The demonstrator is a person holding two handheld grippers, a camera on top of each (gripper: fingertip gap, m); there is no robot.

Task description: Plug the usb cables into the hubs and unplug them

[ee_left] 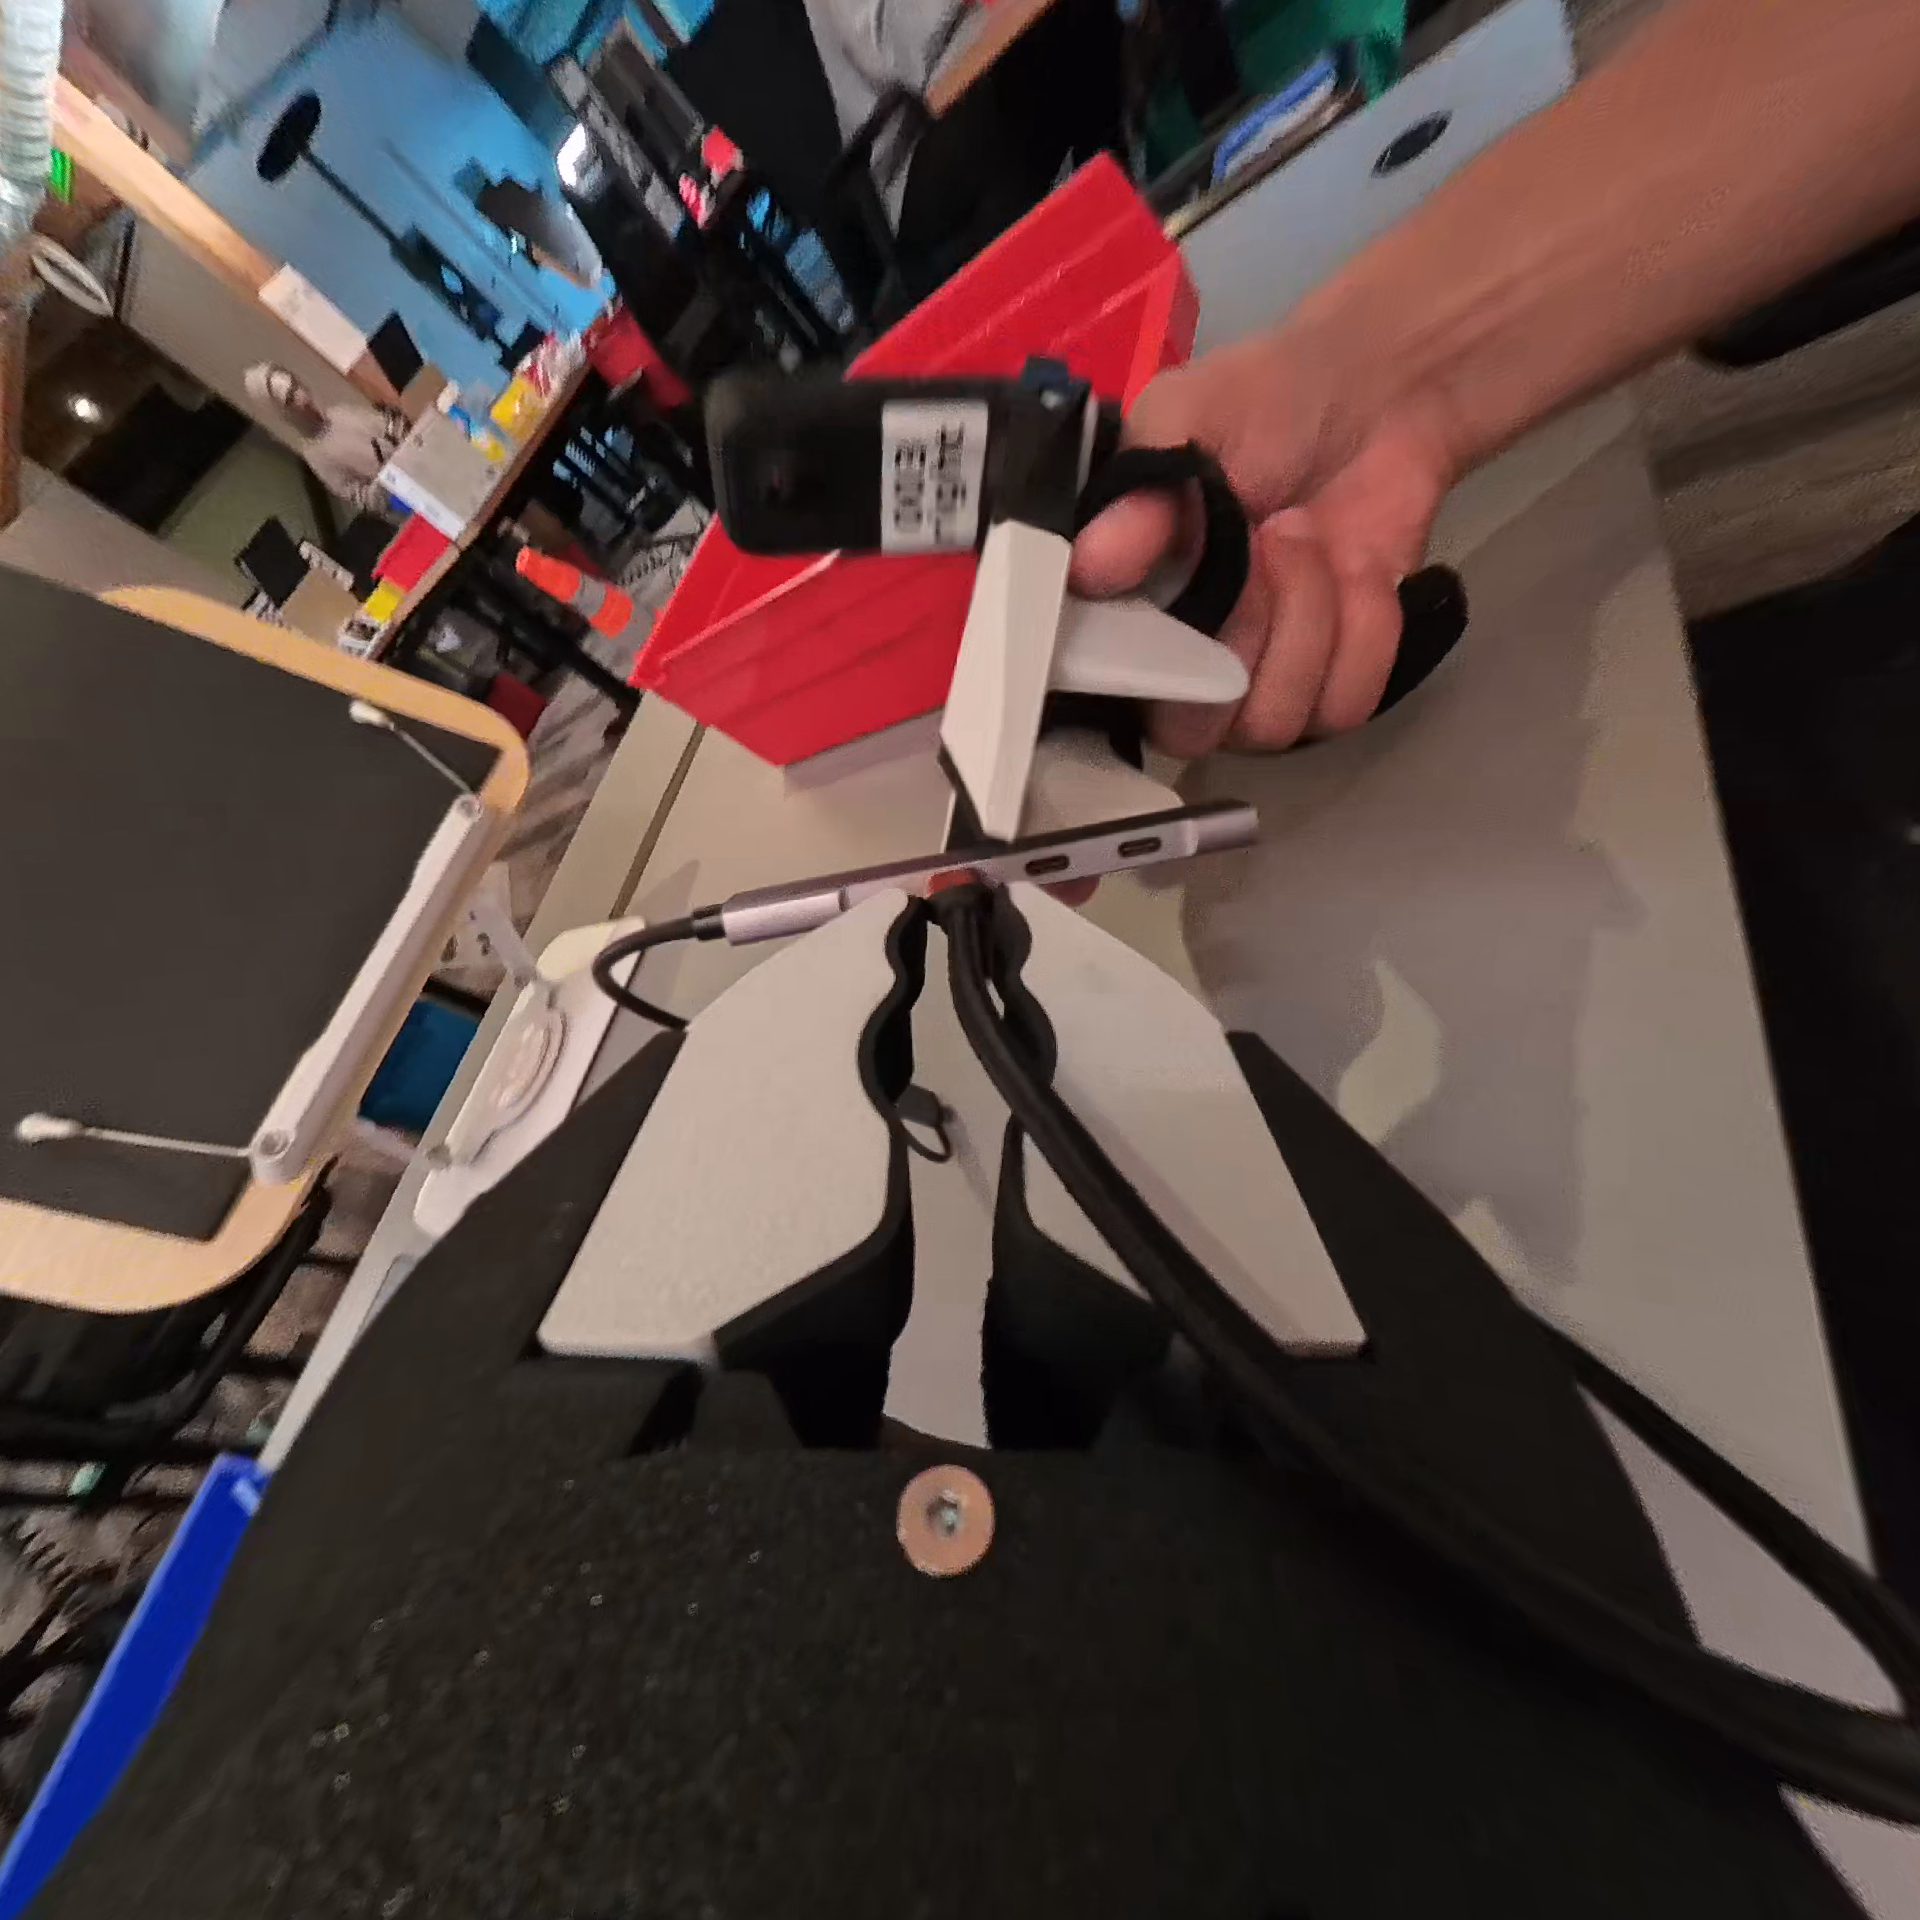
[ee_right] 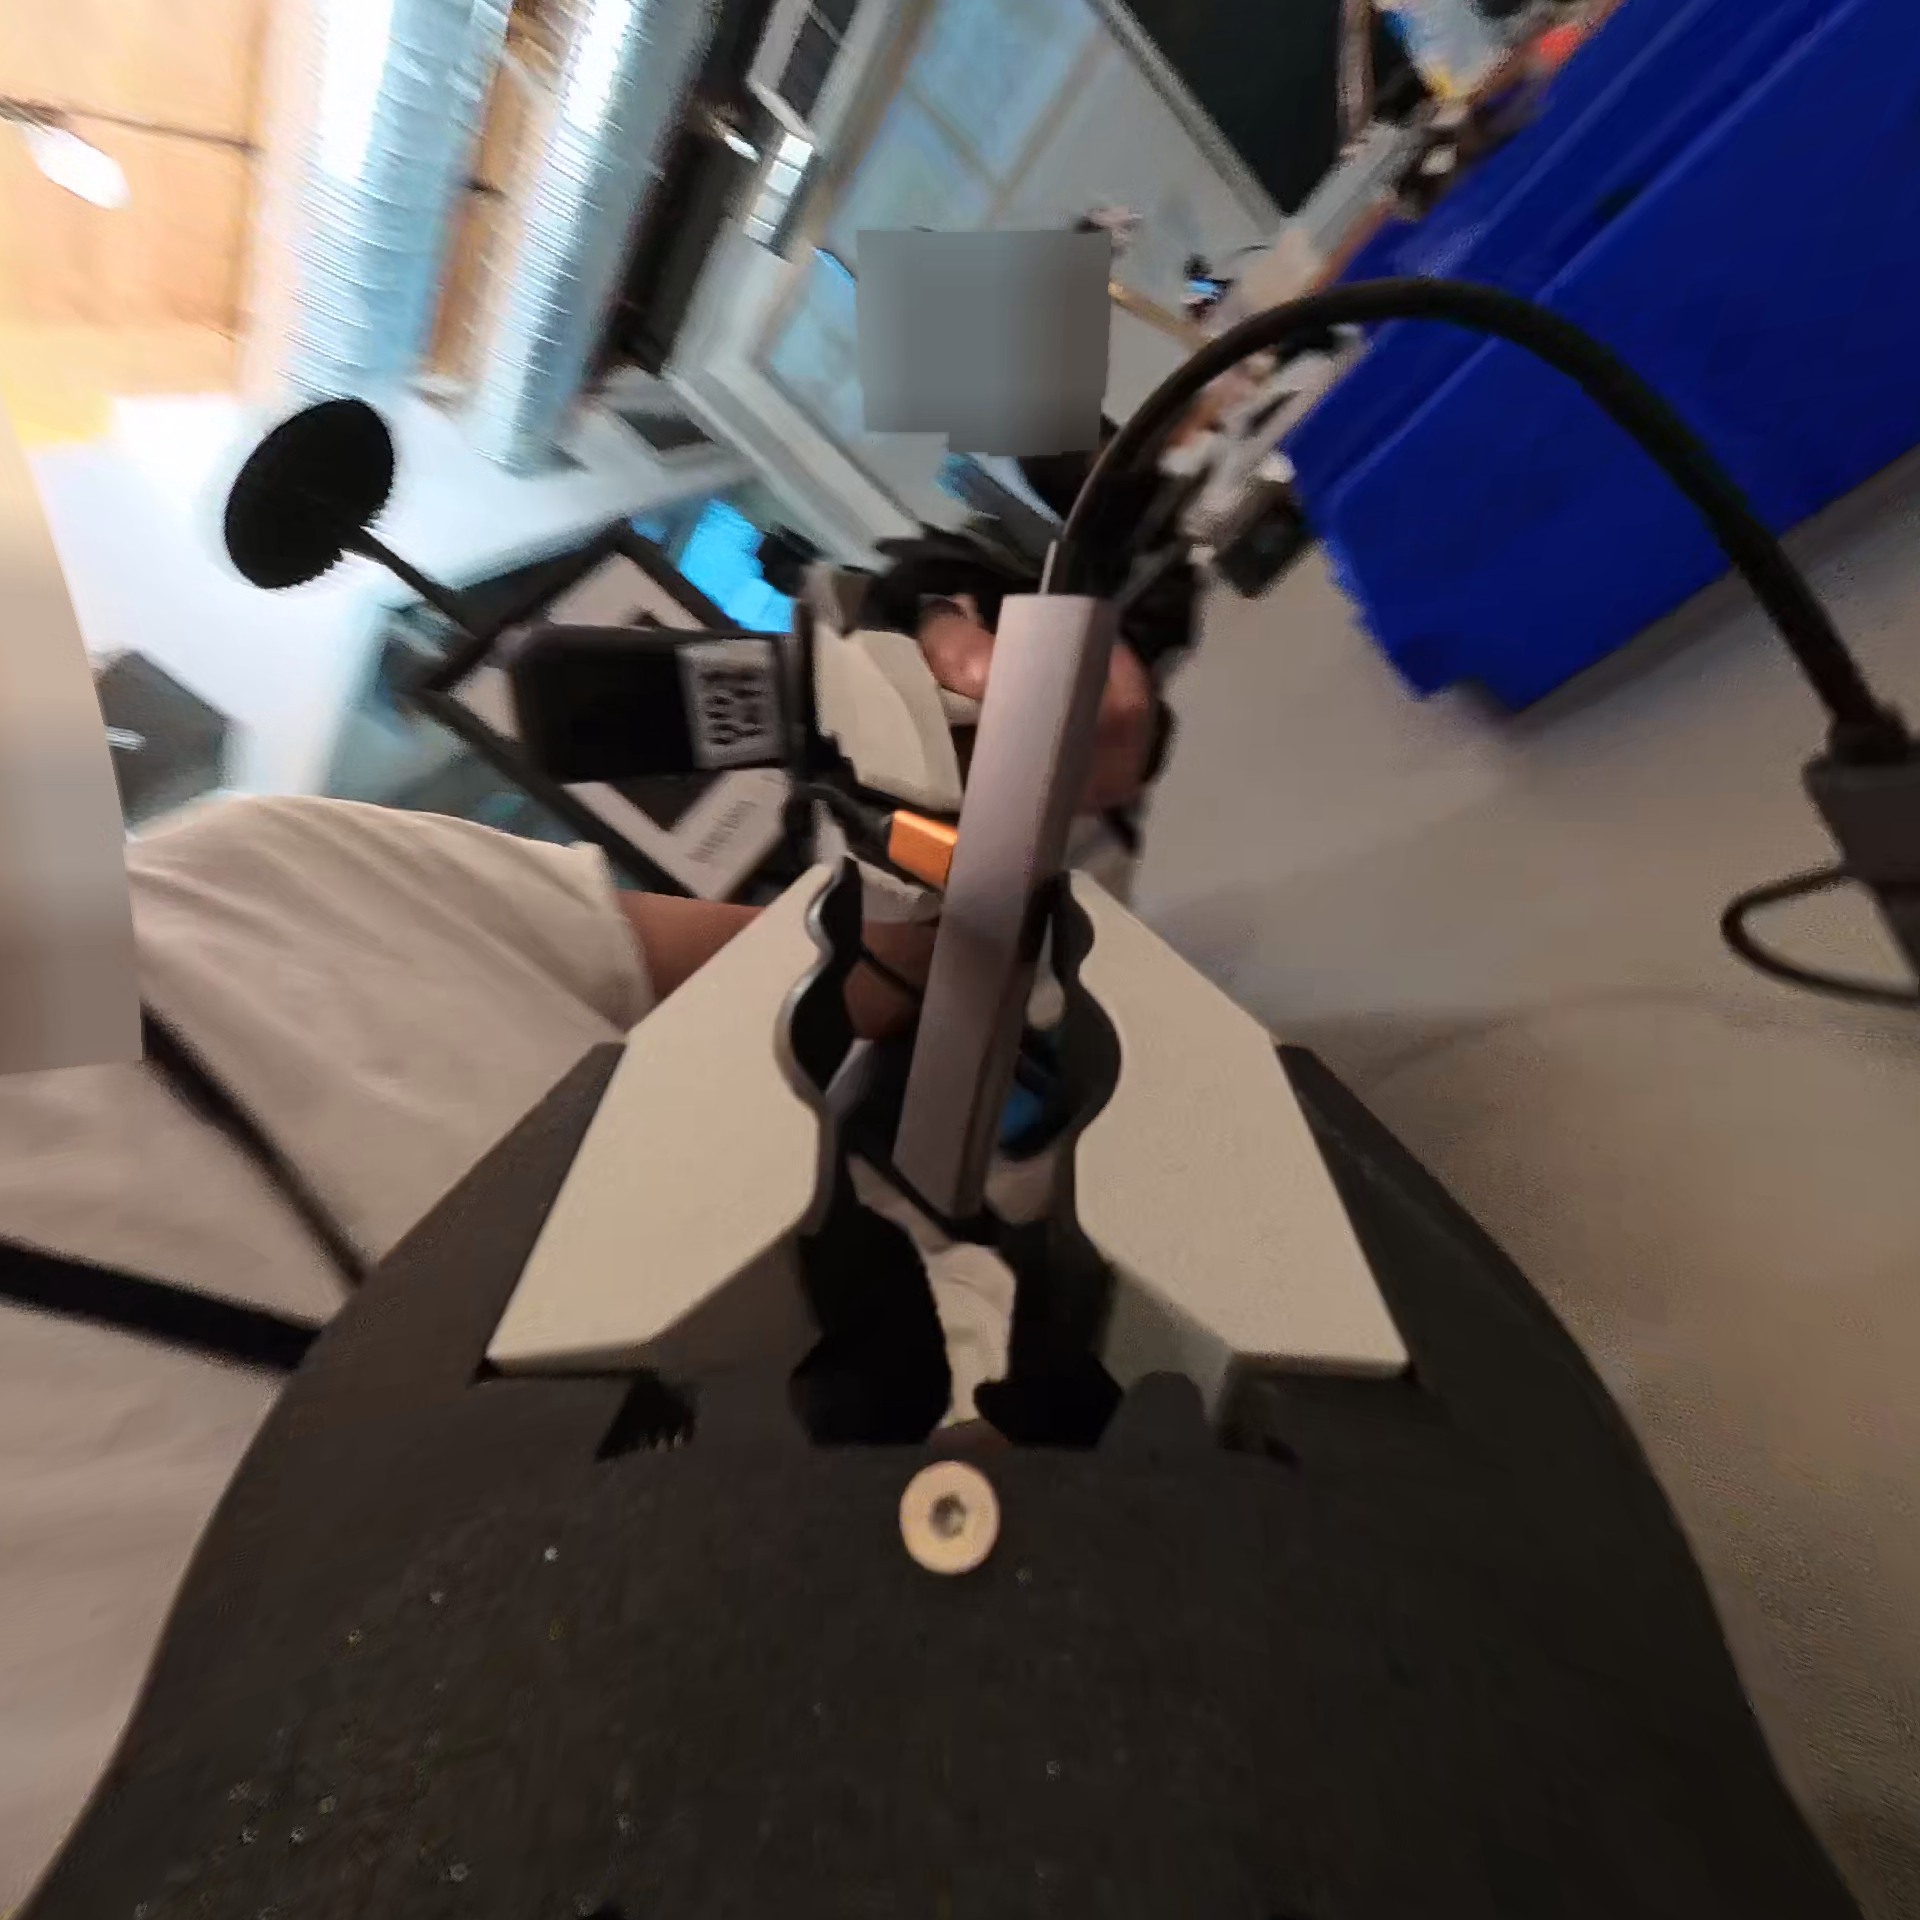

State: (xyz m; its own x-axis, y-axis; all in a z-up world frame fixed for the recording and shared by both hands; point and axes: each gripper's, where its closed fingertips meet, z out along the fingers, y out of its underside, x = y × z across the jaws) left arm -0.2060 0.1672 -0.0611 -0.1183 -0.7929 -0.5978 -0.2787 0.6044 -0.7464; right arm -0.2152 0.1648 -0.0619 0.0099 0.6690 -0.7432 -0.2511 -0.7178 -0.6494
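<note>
A slim grey USB hub [ee_left: 1081, 857] is held above the grey table [ee_left: 1507, 1039]. My left gripper [ee_left: 956, 914] is shut on a thick black cable [ee_left: 1091, 1174] just behind its orange plug, which sits in the side of the hub. The right gripper [ee_left: 1003, 665], held by a hand, clamps the hub from the far side. In the right wrist view my right gripper [ee_right: 961, 894] is shut on the hub [ee_right: 997, 935], which stands up between the fingers. The orange plug [ee_right: 920, 844] meets its left side. The hub's own thin cable [ee_right: 1558, 343] arcs to the right.
A red bin [ee_left: 883, 634] stands on the table behind the grippers. Blue bins [ee_right: 1662, 364] stand at the right. A black panel with a wooden rim [ee_left: 208, 883] lies left of the table edge. A small loose connector [ee_left: 925, 1127] lies on the table. Only a small space, under 4 cm, lies between the two pairs of fingers.
</note>
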